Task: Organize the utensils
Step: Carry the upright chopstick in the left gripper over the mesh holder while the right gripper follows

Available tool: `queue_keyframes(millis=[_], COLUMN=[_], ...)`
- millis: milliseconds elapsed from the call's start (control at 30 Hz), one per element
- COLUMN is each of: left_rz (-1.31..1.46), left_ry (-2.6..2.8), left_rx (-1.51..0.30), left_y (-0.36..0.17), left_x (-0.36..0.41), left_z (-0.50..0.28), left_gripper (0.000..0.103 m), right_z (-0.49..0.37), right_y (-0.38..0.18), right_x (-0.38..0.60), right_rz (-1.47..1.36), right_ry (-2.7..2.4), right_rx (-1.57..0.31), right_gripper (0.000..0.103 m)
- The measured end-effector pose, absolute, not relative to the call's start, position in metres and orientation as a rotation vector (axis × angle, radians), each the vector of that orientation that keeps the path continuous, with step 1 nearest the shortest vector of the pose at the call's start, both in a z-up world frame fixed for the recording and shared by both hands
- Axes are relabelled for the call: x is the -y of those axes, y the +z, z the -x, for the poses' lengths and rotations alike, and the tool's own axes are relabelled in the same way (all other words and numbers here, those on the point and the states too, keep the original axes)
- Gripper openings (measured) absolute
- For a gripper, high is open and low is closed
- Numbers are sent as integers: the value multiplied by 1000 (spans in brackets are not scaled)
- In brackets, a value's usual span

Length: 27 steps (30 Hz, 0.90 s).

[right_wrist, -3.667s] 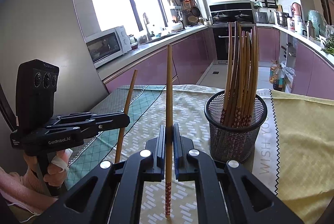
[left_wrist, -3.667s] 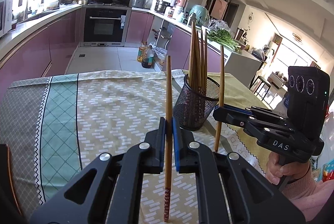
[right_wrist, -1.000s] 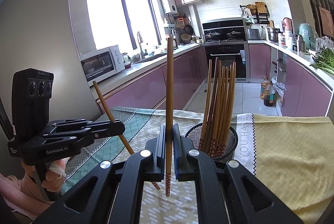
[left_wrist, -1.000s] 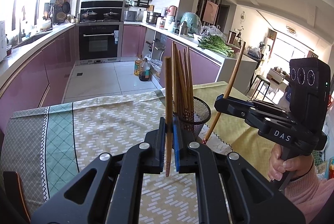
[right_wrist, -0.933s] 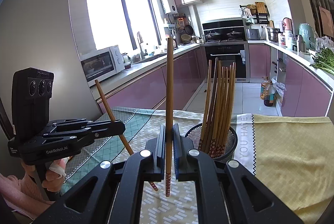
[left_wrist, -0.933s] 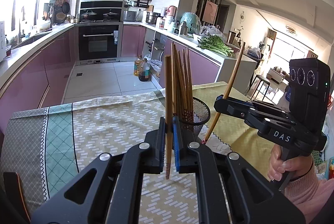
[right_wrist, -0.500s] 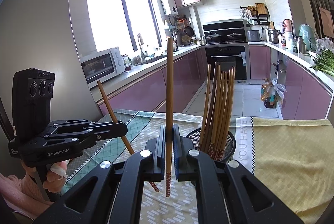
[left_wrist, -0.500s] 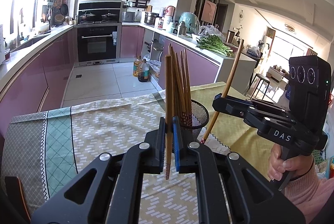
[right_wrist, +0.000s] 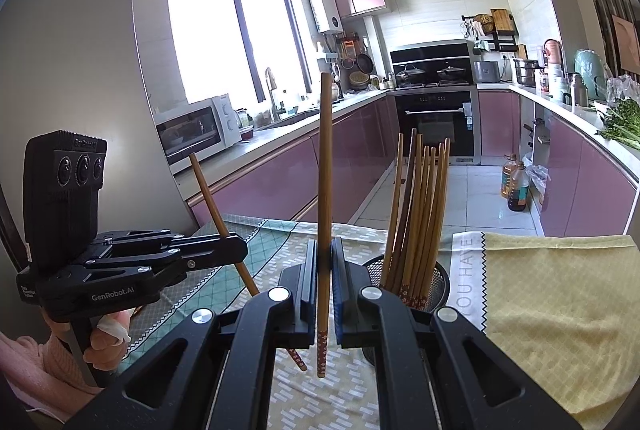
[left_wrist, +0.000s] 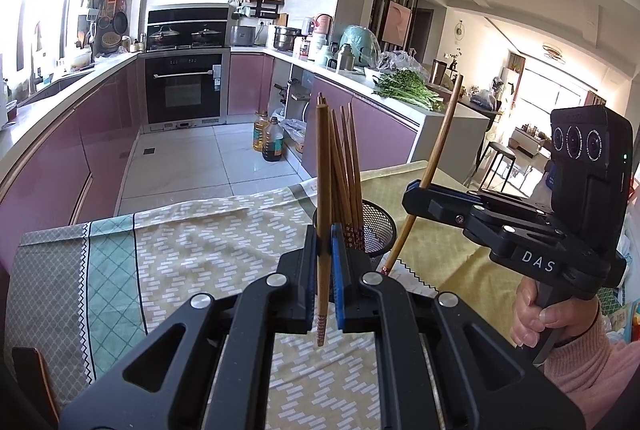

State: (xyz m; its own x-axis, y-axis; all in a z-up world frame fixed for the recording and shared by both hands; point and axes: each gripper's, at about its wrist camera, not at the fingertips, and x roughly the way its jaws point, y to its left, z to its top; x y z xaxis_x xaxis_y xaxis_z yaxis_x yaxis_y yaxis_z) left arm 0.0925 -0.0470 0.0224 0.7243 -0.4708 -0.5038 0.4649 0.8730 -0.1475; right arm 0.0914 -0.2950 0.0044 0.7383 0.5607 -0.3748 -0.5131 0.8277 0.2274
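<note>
Left gripper (left_wrist: pixel 324 262) clenched on a single wooden chopstick (left_wrist: pixel 323 189), pads pinching the shaft near its patterned lower end. Held upright, patterned tip hanging just below the jaws, clear of the tablecloth (left_wrist: pixel 192 250). Seen from the right wrist view as a black tool at the left, with its chopstick tilted, top leaning away toward the window side and patterned tip low, above the cloth.

Right gripper (right_wrist: pixel 324 270) likewise shut tight on a second chopstick (right_wrist: pixel 325 169), gripped low on the shaft, standing upright with the red-patterned tip poking out below the pads. From the left wrist view, seen at the right, that chopstick slanted, its tip down near the zigzag seam between the patterned cloth and the yellow cloth (left_wrist: pixel 448 242), just beside the holder's base. Whether that tip touches the cloth cannot be told.

Black mesh holder (right_wrist: pixel 436 278) standing on the tabletop toward the far edge, near the seam of the two cloths, with a bundle of chopsticks (right_wrist: pixel 420 213) inside, patterned ends down, tops fanning upward. Both held chopsticks outside the holder, one on each side of it. A hand (left_wrist: pixel 536 318) in a pink sleeve wrapped around the right gripper's handle; another hand (right_wrist: pixel 108 342) around the left one.
</note>
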Motion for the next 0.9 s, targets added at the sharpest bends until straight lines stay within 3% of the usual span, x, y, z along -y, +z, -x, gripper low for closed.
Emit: queue_keyframes(millis=[900], left_rz=[-15], left_ry=[-539], left_rx=[-537], left_y=[35], left_x=[57], left_z=[-94], left_gripper=[7], right_z=[-93], right_y=[11], right_x=[296], right_rz=[-113], right_ry=[596], right_rx=[-436], right_gripper=[6])
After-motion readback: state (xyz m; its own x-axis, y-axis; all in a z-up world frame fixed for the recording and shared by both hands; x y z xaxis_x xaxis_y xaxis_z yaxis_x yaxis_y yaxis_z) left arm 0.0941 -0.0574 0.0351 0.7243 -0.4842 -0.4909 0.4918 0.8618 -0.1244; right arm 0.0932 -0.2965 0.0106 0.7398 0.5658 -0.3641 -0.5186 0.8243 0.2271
